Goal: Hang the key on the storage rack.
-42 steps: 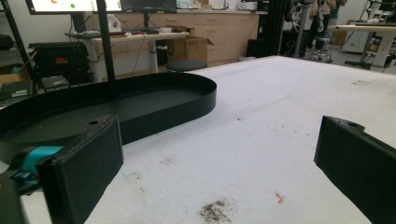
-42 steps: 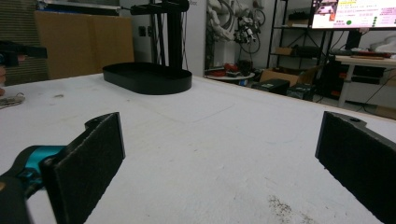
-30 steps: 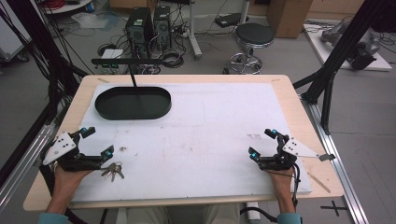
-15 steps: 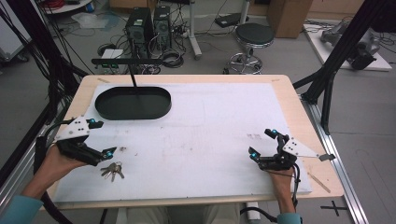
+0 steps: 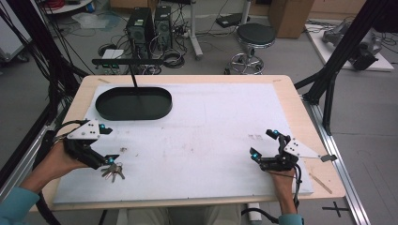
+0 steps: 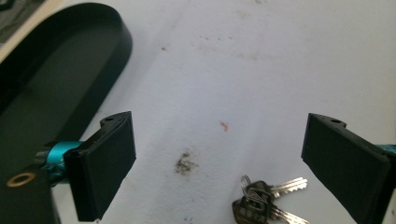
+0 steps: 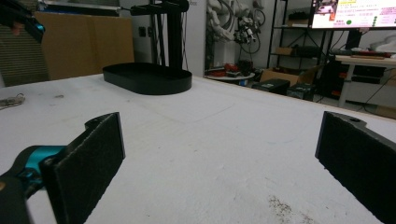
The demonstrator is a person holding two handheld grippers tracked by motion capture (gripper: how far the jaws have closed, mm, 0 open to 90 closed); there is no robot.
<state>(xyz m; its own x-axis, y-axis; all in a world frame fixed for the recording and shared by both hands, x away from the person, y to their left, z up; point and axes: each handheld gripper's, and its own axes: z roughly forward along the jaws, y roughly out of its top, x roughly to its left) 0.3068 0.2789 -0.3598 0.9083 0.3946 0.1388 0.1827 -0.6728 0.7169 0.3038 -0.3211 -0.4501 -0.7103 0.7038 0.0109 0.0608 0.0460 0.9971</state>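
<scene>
A small bunch of keys point(image 5: 112, 172) lies on the white table cover near the front left. My left gripper point(image 5: 108, 144) hovers just above and behind the keys, held by a hand, jaws wide open and empty. In the left gripper view the keys point(image 6: 266, 200) lie low between the open jaws, nearer the right one, and the left gripper point(image 6: 222, 126) points down at the cover. My right gripper point(image 5: 264, 144) rests at the front right, open and empty. The right gripper view has the right gripper point(image 7: 219, 135) looking flat across the table, with the keys point(image 7: 9, 100) far off at the left.
A black oval tray point(image 5: 164, 101) sits at the back left, with a black stand rising behind it. The tray wall point(image 6: 93, 70) is close to the left jaw's side. The tray point(image 7: 147, 77) is far ahead of the right gripper. A dirt smudge point(image 6: 186, 163) marks the cover.
My left gripper has lifted off the table and tilted down over the keys, shifting slightly right. The right gripper has stayed put.
</scene>
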